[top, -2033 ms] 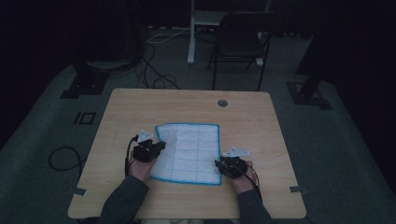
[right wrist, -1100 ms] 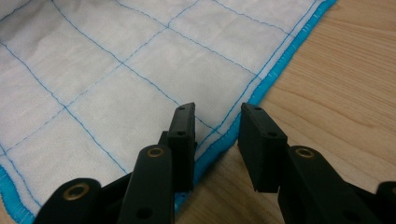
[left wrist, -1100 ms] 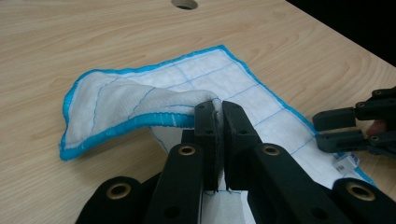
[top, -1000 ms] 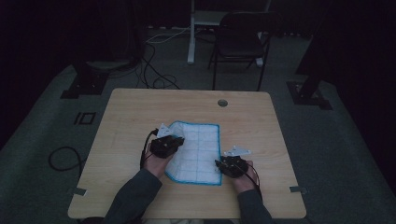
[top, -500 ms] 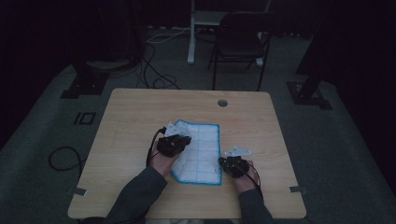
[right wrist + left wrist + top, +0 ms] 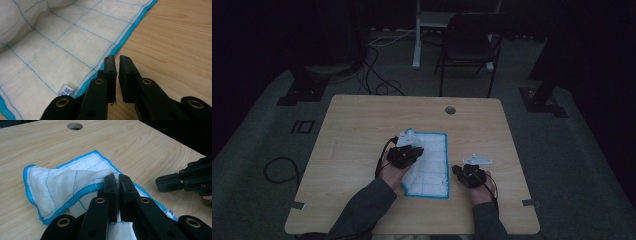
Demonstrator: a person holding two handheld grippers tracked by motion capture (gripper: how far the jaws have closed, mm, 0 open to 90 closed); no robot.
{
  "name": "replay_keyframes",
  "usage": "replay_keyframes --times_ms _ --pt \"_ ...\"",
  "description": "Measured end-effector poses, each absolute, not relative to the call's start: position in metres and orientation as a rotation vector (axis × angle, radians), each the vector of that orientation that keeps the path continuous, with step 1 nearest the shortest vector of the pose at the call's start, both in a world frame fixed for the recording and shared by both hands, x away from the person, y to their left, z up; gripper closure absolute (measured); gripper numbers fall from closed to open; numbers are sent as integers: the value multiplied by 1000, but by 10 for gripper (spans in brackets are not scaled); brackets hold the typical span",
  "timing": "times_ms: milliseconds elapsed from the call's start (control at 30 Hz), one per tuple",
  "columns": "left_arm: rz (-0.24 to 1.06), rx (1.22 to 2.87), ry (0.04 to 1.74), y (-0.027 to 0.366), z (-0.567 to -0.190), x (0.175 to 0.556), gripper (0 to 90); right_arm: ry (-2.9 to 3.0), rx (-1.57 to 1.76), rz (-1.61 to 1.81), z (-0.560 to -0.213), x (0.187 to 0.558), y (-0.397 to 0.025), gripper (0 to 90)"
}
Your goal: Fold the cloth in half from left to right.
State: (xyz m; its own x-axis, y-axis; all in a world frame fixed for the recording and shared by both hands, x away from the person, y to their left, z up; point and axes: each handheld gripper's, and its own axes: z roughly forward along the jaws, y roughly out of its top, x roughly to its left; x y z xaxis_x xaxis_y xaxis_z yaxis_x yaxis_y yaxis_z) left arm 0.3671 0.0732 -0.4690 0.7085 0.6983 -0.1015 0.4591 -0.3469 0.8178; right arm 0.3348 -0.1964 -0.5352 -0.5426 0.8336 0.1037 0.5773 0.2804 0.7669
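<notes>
Dim grey carpet surrounds the light wooden desk (image 6: 362, 130) in my high view, with a dark folding chair (image 6: 469, 47) and loose floor cables (image 6: 377, 70) beyond its far edge. On the desk lies a white cleaning cloth with a blue grid and blue hem (image 6: 432, 167); its left part is lifted and folded over toward the middle, while its right part lies flat. My left gripper (image 6: 404, 154) sits on that raised fold, and my right gripper (image 6: 468, 174) rests on bare wood just beside the cloth's right edge, with its grey three-cornered plate (image 6: 478, 160) on top. Both of the person's dark sleeves come in from the bottom. From the left gripper view, I see the left gripper (image 6: 116, 180) with its fingers (image 6: 110, 187) clenched on a pinch of the cloth (image 6: 57, 187), whose blue hem curls over itself on the wood; the desk's round cable hole (image 6: 74, 126) lies at the far edge, and the other gripper's black fingers (image 6: 170, 182) show at the right. From the right gripper view, the right gripper (image 6: 117, 61) has its fingers (image 6: 126, 75) nearly together with a thin gap and nothing between them, their tips at the cloth's blue hem (image 6: 120, 43), near a small label (image 6: 66, 89) sewn at the edge.
</notes>
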Motion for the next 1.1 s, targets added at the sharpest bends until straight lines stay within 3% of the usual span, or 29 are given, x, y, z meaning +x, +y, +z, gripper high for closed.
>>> replay_keyframes --times_ms 967,1100 --pt "272 2148 817 21 -493 379 864 2241 1312 1110 -540 338 -196 832" --pt "235 2157 814 22 -496 379 802 2241 1312 1111 -540 338 -196 823"
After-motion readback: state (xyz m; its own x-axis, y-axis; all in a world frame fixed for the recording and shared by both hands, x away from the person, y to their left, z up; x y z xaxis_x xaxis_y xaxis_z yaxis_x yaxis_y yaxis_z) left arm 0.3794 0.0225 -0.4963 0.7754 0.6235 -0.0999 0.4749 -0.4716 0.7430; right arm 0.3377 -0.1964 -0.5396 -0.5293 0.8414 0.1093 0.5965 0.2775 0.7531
